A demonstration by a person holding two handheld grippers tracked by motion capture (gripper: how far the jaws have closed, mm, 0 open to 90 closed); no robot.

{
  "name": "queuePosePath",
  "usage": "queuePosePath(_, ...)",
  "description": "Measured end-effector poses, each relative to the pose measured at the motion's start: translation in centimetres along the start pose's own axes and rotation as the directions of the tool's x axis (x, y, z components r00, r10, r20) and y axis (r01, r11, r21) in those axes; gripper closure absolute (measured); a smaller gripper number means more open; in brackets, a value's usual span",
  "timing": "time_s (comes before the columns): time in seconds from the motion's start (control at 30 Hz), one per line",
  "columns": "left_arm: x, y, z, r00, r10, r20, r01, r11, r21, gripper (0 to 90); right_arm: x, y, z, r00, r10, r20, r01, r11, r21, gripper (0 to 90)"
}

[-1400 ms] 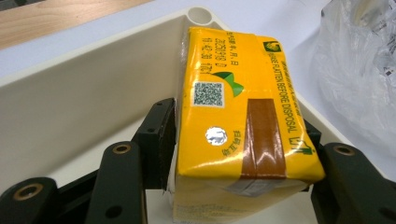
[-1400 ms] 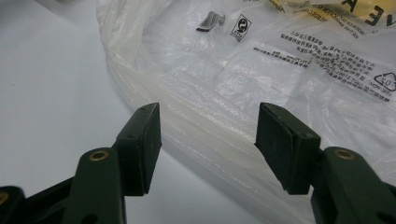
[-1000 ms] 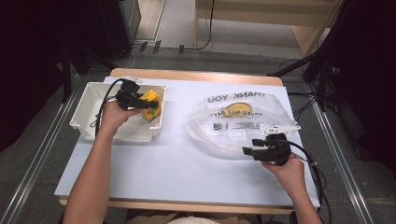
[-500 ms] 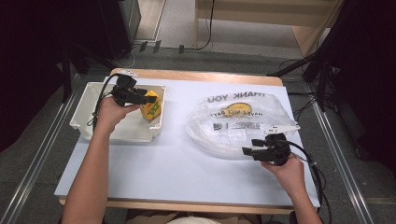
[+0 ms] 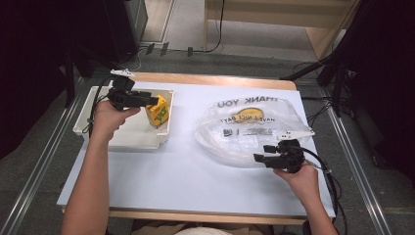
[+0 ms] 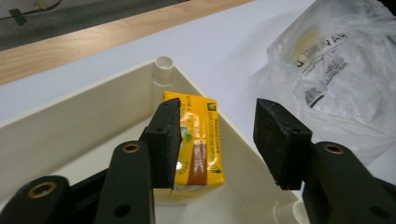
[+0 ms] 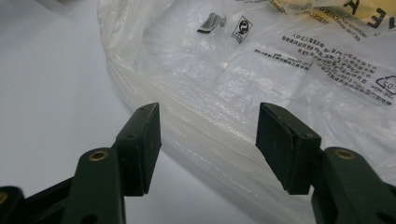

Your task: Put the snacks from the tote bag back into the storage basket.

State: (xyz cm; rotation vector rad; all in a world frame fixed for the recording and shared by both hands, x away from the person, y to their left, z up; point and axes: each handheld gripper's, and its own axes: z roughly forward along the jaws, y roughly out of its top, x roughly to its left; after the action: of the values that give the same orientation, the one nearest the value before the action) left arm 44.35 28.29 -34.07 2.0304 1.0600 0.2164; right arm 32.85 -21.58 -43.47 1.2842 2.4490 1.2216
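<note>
Left gripper view: carton [image 6: 201,140] not yet clamped.
Left hand-held gripper [image 6: 219,109] jaws, just closing, are held partly open, nothing gripped; carton could be toppled by one-sided contact.

glossy yellow carton [image 6: 198,140], smooth cream plastic bin [image 6: 70,140], crinkly translucent plastic bag [image 7: 261,74], matt black rubbery fingers [image 6: 280,135], matt white desk [image 5: 171,171], wood edge
</note>
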Motion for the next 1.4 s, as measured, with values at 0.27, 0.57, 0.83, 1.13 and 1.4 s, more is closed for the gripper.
queuePosePath(0.27,-1.2,-0.3,-0.8,0.9978,0.066,0.011,-0.065,0.9967,-0.048,78.5,-0.1,0.2,0.1,1.0,-0.001,-0.009,0.001,1.0,-0.008,40.9)
queuePosePath(0.57,-1.7,-1.5,-0.4,0.998,0.048,0.04,-0.047,0.9985,-0.03,90.0,-0.1,0.4,0.2,0.9999,0.004,-0.016,-0.004,1.0,-0.015,41.0)
queuePosePath(0.83,-1.7,-3.0,0.4,0.9981,0.043,0.044,-0.043,0.999,0.008,90.0,-0.1,0.5,0.2,0.9998,-0.007,-0.018,0.007,1.0,-0.018,41.3)
queuePosePath(1.13,-0.8,-4.0,1.6,0.9965,0.025,0.08,-0.026,0.9996,0.014,90.0,-0.1,0.6,0.3,0.9998,-0.007,-0.018,0.007,1.0,-0.021,41.4)
queuePosePath(1.4,-0.8,-4.9,2.7,0.9973,0.031,0.067,-0.034,0.9988,0.035,90.0,-0.1,0.6,0.4,0.9998,-0.009,-0.019,0.009,1.0,-0.015,41.6)
